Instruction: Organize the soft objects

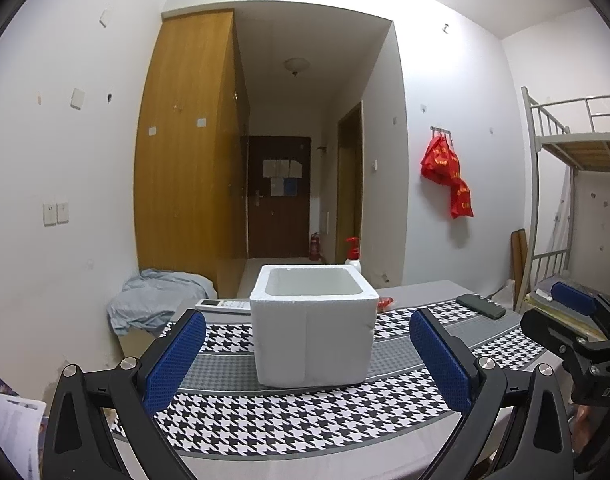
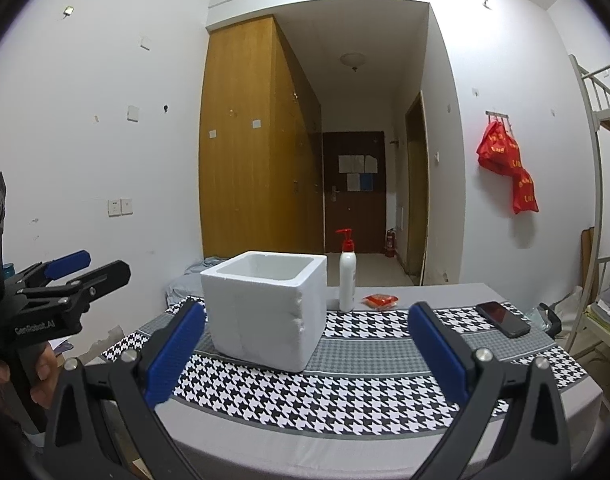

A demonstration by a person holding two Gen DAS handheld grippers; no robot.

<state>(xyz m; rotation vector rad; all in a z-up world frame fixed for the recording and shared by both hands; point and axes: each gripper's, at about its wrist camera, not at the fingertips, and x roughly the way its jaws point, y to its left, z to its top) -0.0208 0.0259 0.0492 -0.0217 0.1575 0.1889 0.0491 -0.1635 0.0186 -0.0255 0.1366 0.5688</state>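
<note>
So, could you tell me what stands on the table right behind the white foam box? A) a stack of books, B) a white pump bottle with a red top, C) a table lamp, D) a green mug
B: in the right wrist view a white pump bottle with a red pump head stands upright just behind the foam box, next to a small red packet.

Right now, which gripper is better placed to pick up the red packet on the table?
Right, probably. The red packet lies behind the foam box, toward the right gripper. From the left gripper the box nearly hides it. Both are open and empty.
</note>
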